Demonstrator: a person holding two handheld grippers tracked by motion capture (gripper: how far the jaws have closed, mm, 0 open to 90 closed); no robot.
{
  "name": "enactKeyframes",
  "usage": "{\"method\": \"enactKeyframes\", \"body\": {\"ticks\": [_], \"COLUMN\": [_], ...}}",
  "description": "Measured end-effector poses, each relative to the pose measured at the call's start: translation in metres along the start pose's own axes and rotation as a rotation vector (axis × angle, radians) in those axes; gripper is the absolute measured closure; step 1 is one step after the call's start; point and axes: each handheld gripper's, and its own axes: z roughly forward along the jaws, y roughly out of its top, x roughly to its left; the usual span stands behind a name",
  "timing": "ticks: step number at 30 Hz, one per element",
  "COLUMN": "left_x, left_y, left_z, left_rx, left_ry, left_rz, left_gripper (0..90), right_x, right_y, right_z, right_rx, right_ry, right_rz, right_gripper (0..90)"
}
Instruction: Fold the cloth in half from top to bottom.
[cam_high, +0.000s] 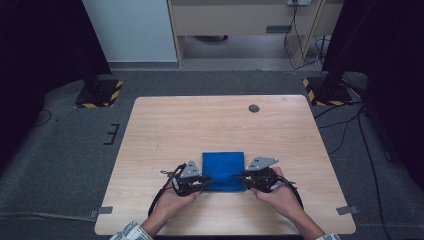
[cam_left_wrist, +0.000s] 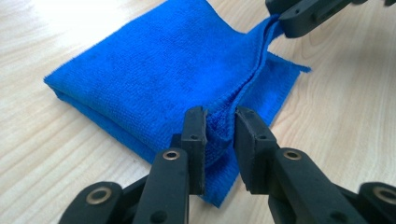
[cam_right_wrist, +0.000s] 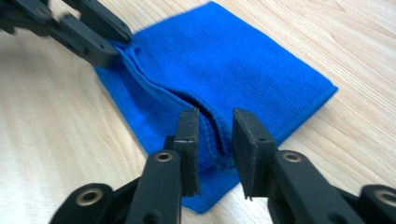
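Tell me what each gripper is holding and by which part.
Nothing is firmly held. The left gripper and right gripper each straddle a raised fold at the near edge of the folded blue cloth, at opposite corners, with their jaws apart.

Black jaws w/ brass rivets, plaid sleeves (cam_high: 131, 231)
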Motion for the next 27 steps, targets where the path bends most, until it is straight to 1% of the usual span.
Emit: {"method": "enactKeyframes", "body": {"ticks": [2, 4, 6, 9, 13, 16, 19, 21, 24, 25, 27], "left_x": [-0.002, -0.004, -0.004, -0.006, -0.009, -0.011, -0.010, -0.009, -0.006, -0.004, 0.000], "left_y": [-0.002, -0.002, -0.003, -0.003, -0.006, -0.006, -0.002, 0.000, 0.002, 0.003, 0.005], "left_z": [-0.001, -0.001, 0.000, 0.000, -0.004, -0.009, -0.015, -0.018, -0.023, -0.024, -0.025], "left_rx": [0.001, 0.006, 0.007, 0.009, 0.004, -0.015, -0.044, -0.059, -0.078, -0.080, -0.079], "left_ry": [-0.010, -0.013, -0.015, -0.018, -0.014, -0.011, 0.005, 0.013, 0.026, 0.042, 0.057], "left_rz": [-0.001, 0.009, 0.008, 0.014, 0.017, 0.019, 0.019, 0.019, 0.015, 0.018, 0.014], "left_gripper": [73.6, 73.4, 72.9, 71.7, 67.1, 64.4, 61.1, 57.2, 49.5, 47.2, 41.2], "right_x": [0.002, 0.003, 0.004, 0.004, 0.004, 0.003, -0.001, -0.004, -0.009, -0.010, -0.014], "right_y": [0.003, 0.007, 0.011, 0.012, 0.006, 0.002, 0.001, 0.001, 0.002, 0.002, 0.004], "right_z": [-0.002, -0.003, -0.003, 0.002, 0.012, 0.016, 0.015, 0.014, 0.011, 0.011, 0.009], "right_rx": [-0.005, -0.021, -0.036, -0.023, 0.013, 0.019, 0.013, 0.005, -0.008, -0.016, -0.026], "right_ry": [0.004, 0.012, 0.013, 0.000, -0.008, -0.014, -0.029, -0.040, -0.059, -0.066, -0.077], "right_rz": [-0.006, 0.006, 0.008, 0.002, -0.001, 0.008, 0.023, 0.033, 0.039, 0.044, 0.051], "right_gripper": [69.2, 68.4, 67.6, 66.7, 65.1, 63.0, 58.5, 54.4, 47.4, 45.0, 39.9]}}
